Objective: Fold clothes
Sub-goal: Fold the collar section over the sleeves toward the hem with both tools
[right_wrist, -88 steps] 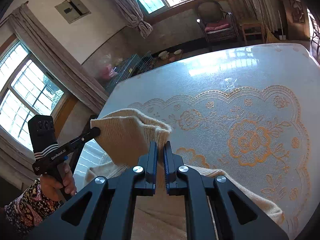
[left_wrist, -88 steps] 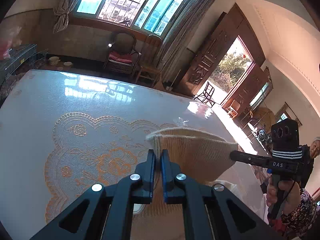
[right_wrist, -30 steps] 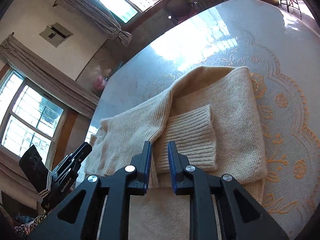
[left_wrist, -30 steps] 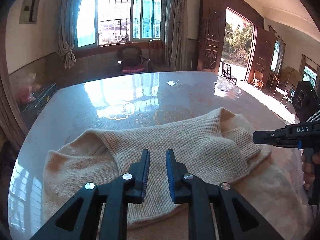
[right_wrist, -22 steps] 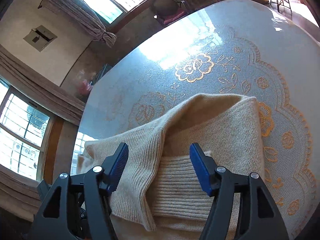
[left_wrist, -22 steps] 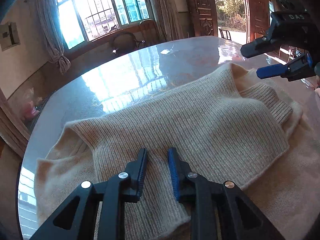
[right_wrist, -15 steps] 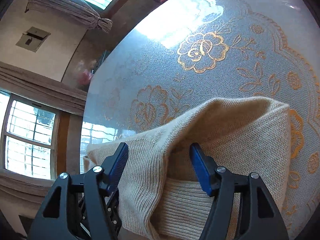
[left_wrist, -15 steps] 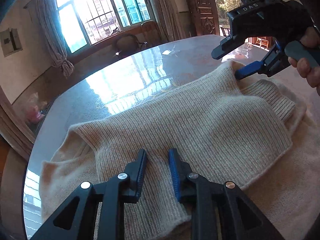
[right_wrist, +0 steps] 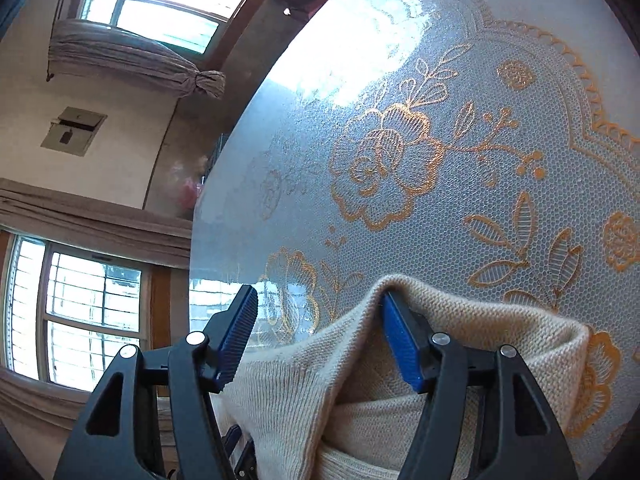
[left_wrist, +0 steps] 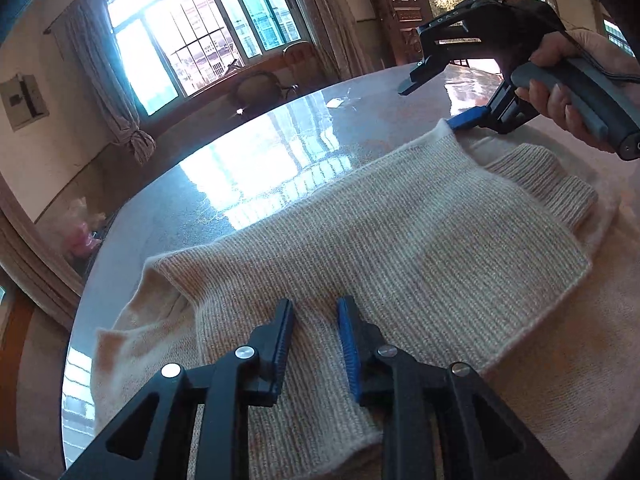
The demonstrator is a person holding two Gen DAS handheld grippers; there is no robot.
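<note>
Two grippers are in play, and both have let go of the sweater (left_wrist: pixel 400 248) within the last few seconds. Earlier each one pinched the knit and carried it above the table (left_wrist: pixel 248 168); now the sweater lies on that table, folded over itself, with a ribbed cuff (left_wrist: pixel 548 188) resting on top at the far right of the left wrist view.

Left gripper (left_wrist: pixel 314 320): my jaws stand a narrow gap apart, hovering low over the near fold. No cloth is pinched between them; the knit passes beneath the pads, and I cannot tell whether the tips touch it. A second ago this gripper sat higher and farther back; it has since come down toward the fabric and settled.

Right gripper (right_wrist: pixel 316 320): my jaws were almost together a second ago and have sprung wide. In the right wrist view the blue pad (right_wrist: pixel 400 344) of one finger is tucked under a raised corner of the sweater (right_wrist: pixel 460 320), while the other finger stands clear over the lace table cover (right_wrist: pixel 440 140). Nothing is clamped. The left wrist view confirms it: the person's hand (left_wrist: pixel 560 80) holds that gripper with one finger at the far corner of the knit and the other in the air.

Judgement: one fold is laid down and released. The right gripper appears positioned to take the far corner for the following fold; the left is placed to hold down or pick up the near edge.
</note>
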